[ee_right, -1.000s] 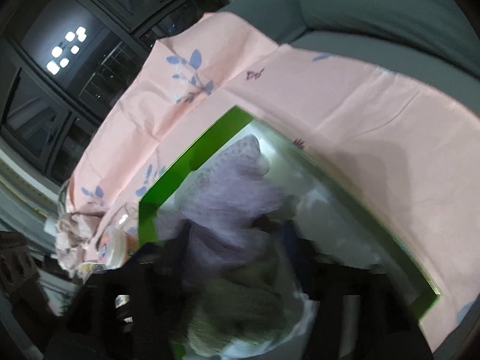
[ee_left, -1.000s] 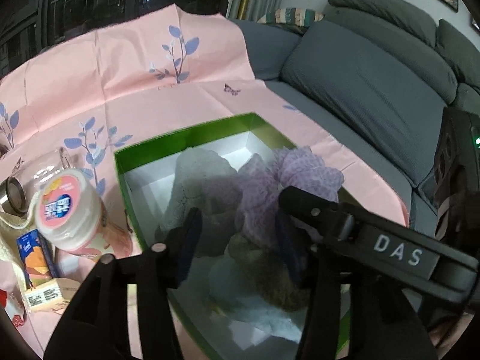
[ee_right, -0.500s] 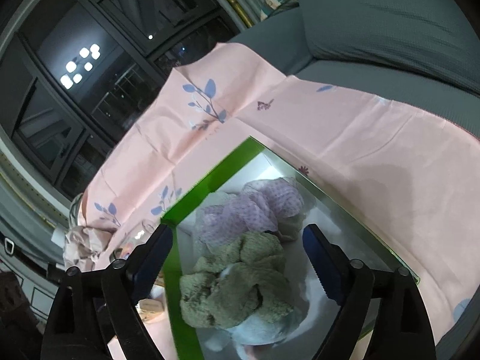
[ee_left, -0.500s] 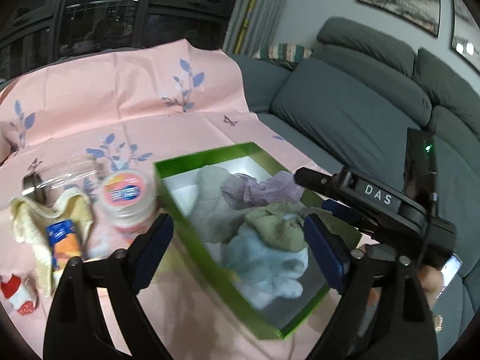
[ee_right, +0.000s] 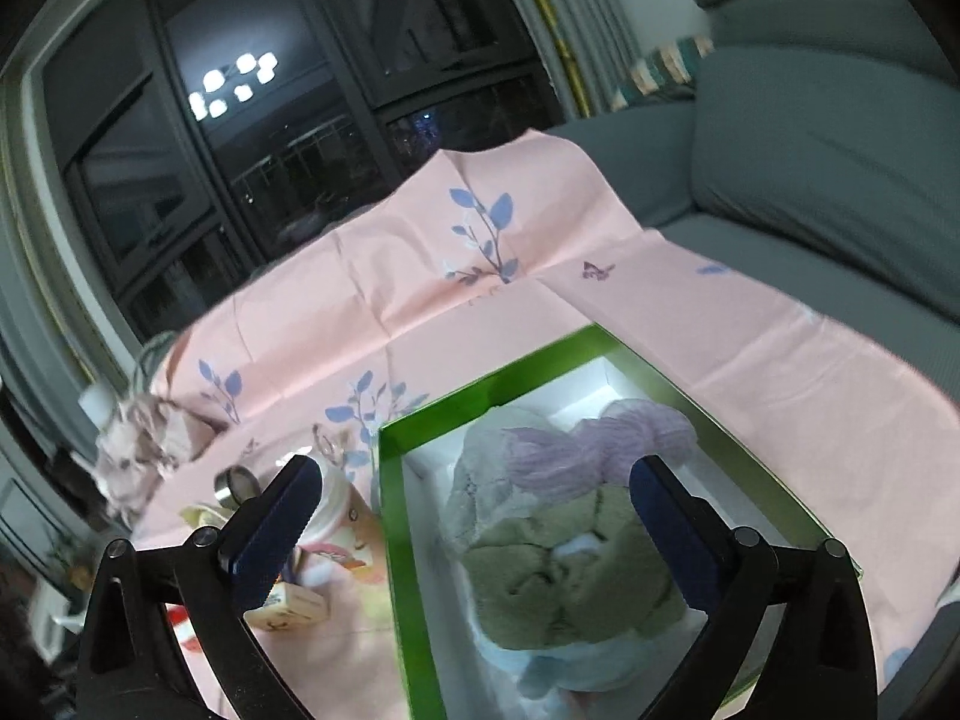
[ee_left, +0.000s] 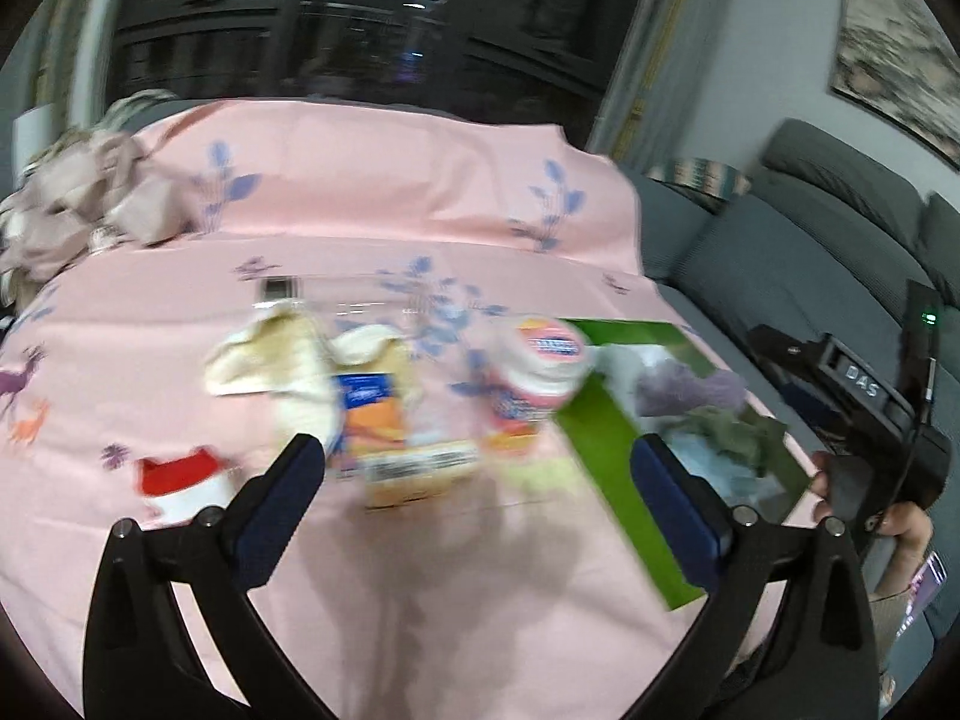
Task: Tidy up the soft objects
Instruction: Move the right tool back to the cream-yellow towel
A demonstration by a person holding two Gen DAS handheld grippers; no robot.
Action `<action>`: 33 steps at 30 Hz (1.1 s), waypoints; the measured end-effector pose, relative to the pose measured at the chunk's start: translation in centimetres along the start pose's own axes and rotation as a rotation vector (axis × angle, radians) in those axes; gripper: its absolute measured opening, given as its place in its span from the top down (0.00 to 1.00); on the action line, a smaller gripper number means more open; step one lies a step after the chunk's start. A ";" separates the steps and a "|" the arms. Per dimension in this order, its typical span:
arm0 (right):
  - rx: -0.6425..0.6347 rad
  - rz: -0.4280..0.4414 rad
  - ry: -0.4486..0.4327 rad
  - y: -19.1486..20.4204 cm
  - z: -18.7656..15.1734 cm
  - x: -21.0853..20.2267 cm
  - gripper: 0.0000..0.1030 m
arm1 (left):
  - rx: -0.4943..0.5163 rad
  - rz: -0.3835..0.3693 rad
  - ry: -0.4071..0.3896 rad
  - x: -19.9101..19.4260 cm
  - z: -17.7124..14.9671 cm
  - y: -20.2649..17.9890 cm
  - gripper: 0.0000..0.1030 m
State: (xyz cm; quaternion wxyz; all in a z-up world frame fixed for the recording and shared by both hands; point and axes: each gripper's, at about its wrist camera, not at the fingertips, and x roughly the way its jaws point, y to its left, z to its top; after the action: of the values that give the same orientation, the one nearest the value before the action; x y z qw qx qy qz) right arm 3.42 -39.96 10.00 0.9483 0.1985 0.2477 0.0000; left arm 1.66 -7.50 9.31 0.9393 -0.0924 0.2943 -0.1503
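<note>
A green box (ee_right: 390, 480) with a white inside sits on the pink sheet. It holds a pale grey cloth (ee_right: 486, 462), a purple cloth (ee_right: 600, 444), an olive cloth (ee_right: 570, 570) and a light blue cloth (ee_right: 564, 666). My right gripper (ee_right: 474, 480) hovers above the box, its jaws opening with nothing between them. My left gripper (ee_left: 477, 468) is left of the box (ee_left: 600, 438), over the sheet. Its jaws are opening too and hold nothing. A cream cloth (ee_left: 282, 354) lies loose beyond it, partly under a blue and orange carton (ee_left: 375, 420).
A round tub with a pink lid (ee_left: 543, 360) stands by the box's left wall. A red and white item (ee_left: 180, 480) lies near the left finger. Crumpled beige fabric (ee_left: 72, 204) is piled at the far left. The grey sofa (ee_right: 810, 180) runs along the right.
Both grippers have drawn back out of the box and opened wide, leaving the purple cloth on the pile inside. The left one has swung left over the loose items.
</note>
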 end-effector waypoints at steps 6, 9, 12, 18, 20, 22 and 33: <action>-0.080 0.041 -0.010 3.5 -0.8 0.3 0.01 | -0.063 0.124 -0.021 -1.4 -1.2 5.0 0.01; -0.134 0.050 -0.007 5.6 -1.4 0.6 0.01 | -0.101 0.150 -0.011 -1.3 -2.2 7.3 0.01; -0.185 0.071 0.010 7.4 -2.3 1.1 0.01 | -0.130 0.208 -0.015 -1.1 -2.7 8.9 0.01; -0.256 0.095 0.071 10.1 -4.4 2.6 0.01 | -0.162 0.251 0.013 -1.1 -2.8 11.2 0.01; -0.270 0.114 0.092 11.0 -5.0 3.0 0.01 | -0.181 0.253 0.018 -1.2 -2.9 11.6 0.01; -0.281 0.132 0.115 11.8 -5.6 3.4 0.01 | -0.191 0.264 0.035 -1.1 -3.0 12.1 0.01; -0.248 0.276 0.267 14.2 -7.4 4.5 0.01 | -0.260 0.293 0.122 -0.8 -3.3 14.0 0.02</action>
State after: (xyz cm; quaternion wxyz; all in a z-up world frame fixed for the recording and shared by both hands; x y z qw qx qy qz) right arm 5.26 -23.63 7.31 0.9152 0.1108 0.3398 0.1863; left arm 2.35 5.61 3.36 0.9117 -0.1599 0.3778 0.0221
